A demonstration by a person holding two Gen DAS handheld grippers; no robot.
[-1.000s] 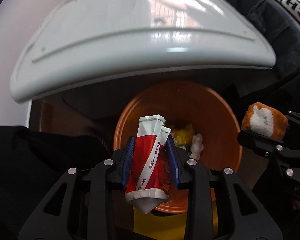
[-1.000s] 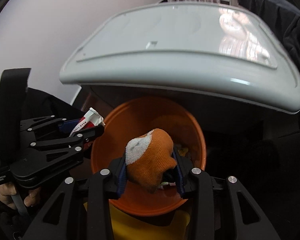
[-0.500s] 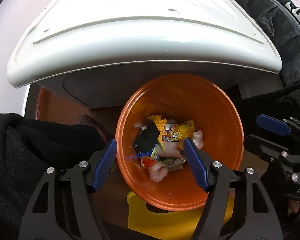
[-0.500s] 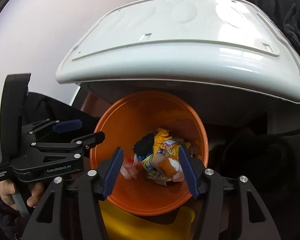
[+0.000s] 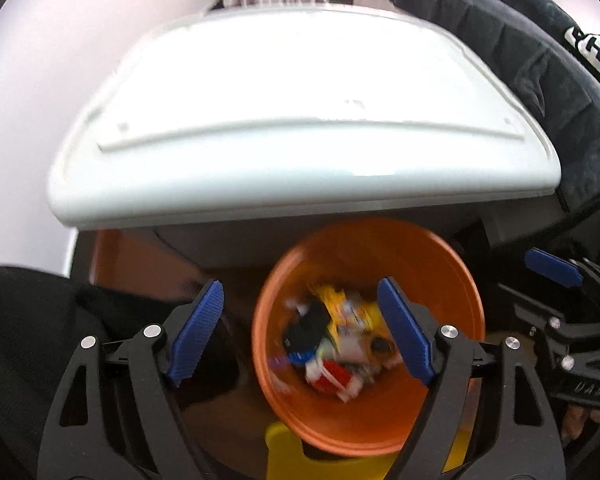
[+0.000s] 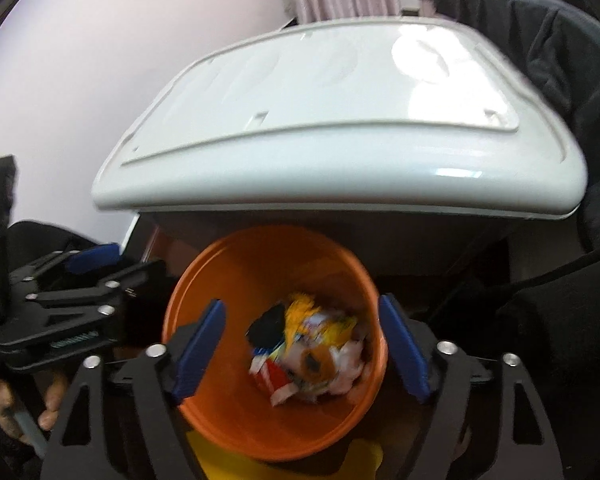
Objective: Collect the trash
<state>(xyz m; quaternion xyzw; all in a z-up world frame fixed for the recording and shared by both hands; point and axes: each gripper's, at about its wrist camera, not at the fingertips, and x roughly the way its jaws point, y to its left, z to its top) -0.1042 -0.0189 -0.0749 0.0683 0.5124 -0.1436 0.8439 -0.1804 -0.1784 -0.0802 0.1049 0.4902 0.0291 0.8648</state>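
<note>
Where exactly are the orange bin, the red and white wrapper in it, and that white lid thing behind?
orange bin (image 6: 228, 420): right wrist view, bare inner wall.
red and white wrapper (image 5: 332, 376): left wrist view, its red middle.
white lid (image 5: 300, 128): left wrist view, flat top face.

Left gripper (image 5: 300, 328) above an orange bin (image 5: 466, 300), jaws opening, nothing between the blue pads (image 5: 198, 330); its right pad overlaps the bin mouth, the left one sits off to the bin's left. Bin holds blurred mixed trash (image 5: 340, 344): a red-and-white wrapper, yellow packaging, something black. White lid (image 5: 300, 120) stands raised behind the bin, yellow base (image 5: 284, 456) below it, right gripper (image 5: 556, 276) at the right edge, dark fabric (image 5: 520, 40) upper right.
</note>
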